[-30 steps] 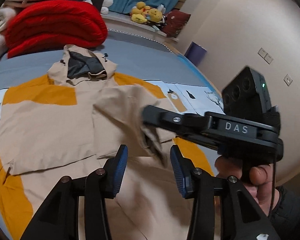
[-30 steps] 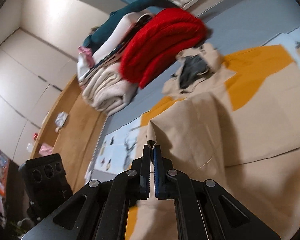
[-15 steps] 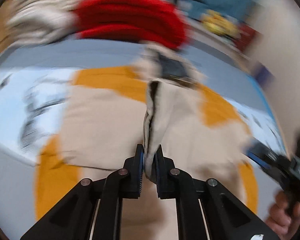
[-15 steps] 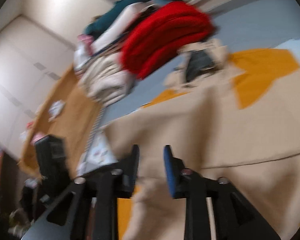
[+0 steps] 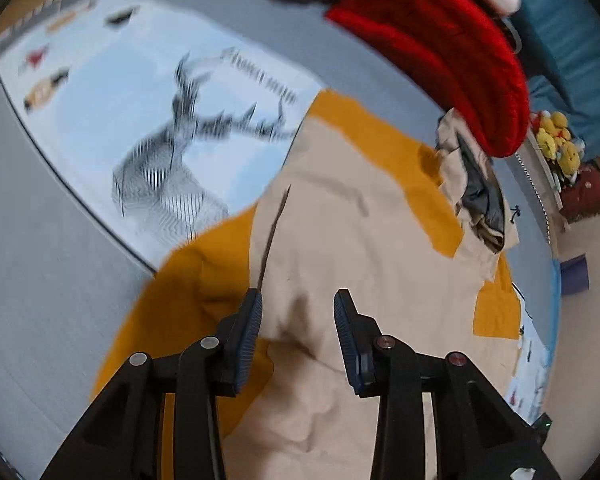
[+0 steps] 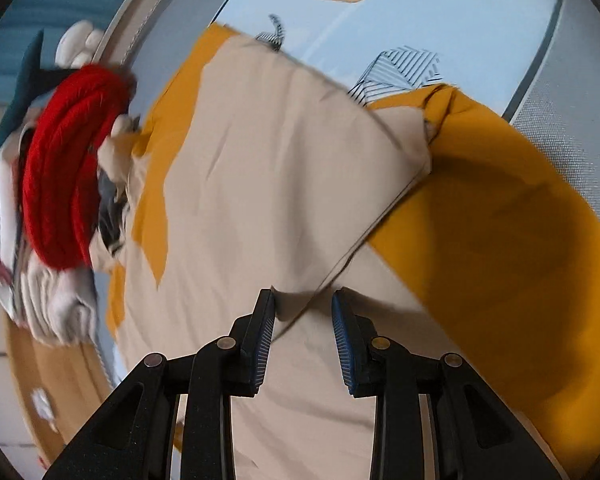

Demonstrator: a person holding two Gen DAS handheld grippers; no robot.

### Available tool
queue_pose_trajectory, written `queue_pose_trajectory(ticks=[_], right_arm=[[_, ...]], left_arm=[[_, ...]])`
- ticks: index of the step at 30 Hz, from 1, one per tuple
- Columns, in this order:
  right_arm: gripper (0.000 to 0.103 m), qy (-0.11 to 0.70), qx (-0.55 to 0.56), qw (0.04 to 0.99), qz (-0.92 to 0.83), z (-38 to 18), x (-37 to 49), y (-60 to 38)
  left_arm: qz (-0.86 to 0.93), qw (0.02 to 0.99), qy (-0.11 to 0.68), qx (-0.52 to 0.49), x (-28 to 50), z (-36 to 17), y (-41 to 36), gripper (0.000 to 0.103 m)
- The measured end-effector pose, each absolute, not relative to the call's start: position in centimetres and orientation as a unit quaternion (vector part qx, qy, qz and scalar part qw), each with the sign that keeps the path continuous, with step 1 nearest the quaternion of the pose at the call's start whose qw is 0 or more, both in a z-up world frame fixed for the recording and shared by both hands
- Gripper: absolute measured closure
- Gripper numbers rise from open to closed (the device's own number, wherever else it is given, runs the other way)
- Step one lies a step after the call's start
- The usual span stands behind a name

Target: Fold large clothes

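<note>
Bed (image 5: 40, 260) bearing a printed sheet (image 5: 140, 92); on it lies the beige-and-mustard hooded jacket (image 5: 360, 240), spread flat, its hood (image 5: 476, 184) toward the red blanket (image 5: 440, 48). A beige panel is folded over the jacket's body, its free corner just ahead of the right gripper (image 6: 303, 318). Left gripper (image 5: 298, 320) and right gripper both stand wide, holding nothing. Advice: smooth the folded panel, then pinch a mustard sleeve (image 6: 500, 220) near its cuff and lay it parallel to the jacket's side.
</note>
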State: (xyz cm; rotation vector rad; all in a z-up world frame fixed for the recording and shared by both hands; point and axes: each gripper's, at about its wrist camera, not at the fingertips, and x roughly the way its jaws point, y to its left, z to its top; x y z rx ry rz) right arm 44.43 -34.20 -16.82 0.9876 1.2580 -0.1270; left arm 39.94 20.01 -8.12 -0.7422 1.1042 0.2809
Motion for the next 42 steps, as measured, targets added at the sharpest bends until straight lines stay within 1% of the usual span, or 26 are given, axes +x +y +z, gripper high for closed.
queue_pose_trajectory(ticks=[1,2,3,6,10,11,12,15,18,21,22,23,24,25,27,28,29,31,33,34,35,38,42], right_arm=[[0.073,0.558,0.446,0.697,-0.056,-16.8,44.6,-34.4],[0.085,0.553,0.447,0.701,-0.053,-16.8,44.7,-34.6],[0.094,0.546,0.447,0.707,-0.050,-16.6,44.8,-34.8],[0.097,0.530,0.441,0.721,-0.078,-15.6,44.4,-35.2],[0.095,0.533,0.437,0.717,-0.102,-15.3,44.3,-35.4],[0.091,0.535,0.434,0.717,-0.108,-15.0,44.1,-35.4],[0.089,0.536,0.430,0.718,-0.113,-14.8,44.0,-35.3],[0.087,0.526,0.393,0.742,-0.139,-12.9,43.3,-34.8],[0.086,0.496,0.352,0.780,-0.144,-10.6,43.0,-34.1],[0.086,0.482,0.332,0.803,-0.109,-9.5,44.0,-33.1],[0.084,0.483,0.330,0.806,-0.093,-9.4,44.4,-32.8],[0.080,0.490,0.329,0.804,-0.070,-9.7,45.0,-32.4],[0.079,0.499,0.334,0.798,-0.052,-10.1,45.4,-32.2],[0.079,0.506,0.339,0.792,-0.041,-10.5,45.6,-32.1],[0.079,0.521,0.344,0.780,-0.031,-11.5,45.8,-32.0],[0.079,0.525,0.344,0.778,-0.029,-11.8,45.9,-31.9],[0.079,0.530,0.344,0.775,-0.025,-12.1,46.0,-31.7],[0.079,0.536,0.344,0.771,-0.019,-12.7,46.2,-31.4],[0.079,0.539,0.344,0.769,-0.016,-13.0,46.3,-31.3],[0.079,0.541,0.342,0.768,-0.016,-13.1,46.3,-31.3],[0.079,0.545,0.340,0.766,-0.018,-13.4,46.4,-31.2],[0.079,0.567,0.323,0.757,-0.038,-14.5,46.5,-31.3],[0.079,0.577,0.324,0.748,-0.054,-15.2,46.4,-31.5]], left_arm=[[0.130,0.774,0.516,-0.343,39.8,-8.5,19.8,0.069],[0.130,0.772,0.520,-0.341,39.6,-8.6,19.6,0.069],[0.131,0.770,0.525,-0.338,39.7,-8.9,19.5,0.069],[0.130,0.768,0.526,-0.342,39.5,-9.0,19.4,0.069],[0.115,0.786,0.512,-0.326,39.9,-7.9,18.6,0.069],[0.110,0.789,0.510,-0.324,40.1,-7.8,18.3,0.069],[0.103,0.792,0.508,-0.321,40.2,-7.6,18.0,0.069],[0.098,0.790,0.513,-0.321,40.5,-7.8,17.6,0.069],[0.113,0.769,0.530,-0.339,40.3,-9.1,18.2,0.069],[0.129,0.744,0.549,-0.359,39.8,-10.7,19.0,0.069],[0.128,0.733,0.559,-0.366,39.8,-11.5,19.1,0.069],[0.123,0.727,0.566,-0.370,39.8,-12.1,19.0,0.069],[0.118,0.724,0.569,-0.372,39.8,-12.3,18.9,0.070],[0.111,0.720,0.573,-0.376,39.9,-12.7,18.7,0.072],[0.100,0.723,0.573,-0.371,40.1,-12.7,18.2,0.095],[0.099,0.730,0.571,-0.361,40.2,-12.4,18.0,0.099],[0.104,0.751,0.558,-0.337,40.3,-11.4,17.7,0.101],[0.113,0.784,0.528,-0.305,40.5,-9.3,17.4,0.101],[0.121,0.797,0.513,-0.296,40.5,-8.4,17.6,0.100],[0.127,0.795,0.512,-0.300,40.5,-8.4,18.0,0.097],[0.132,0.785,0.520,-0.310,40.4,-8.9,18.5,0.096],[0.157,0.768,0.528,-0.327,39.9,-9.8,19.5,0.096],[0.150,0.798,0.502,-0.298,40.1,-8.0,18.5,0.095]])
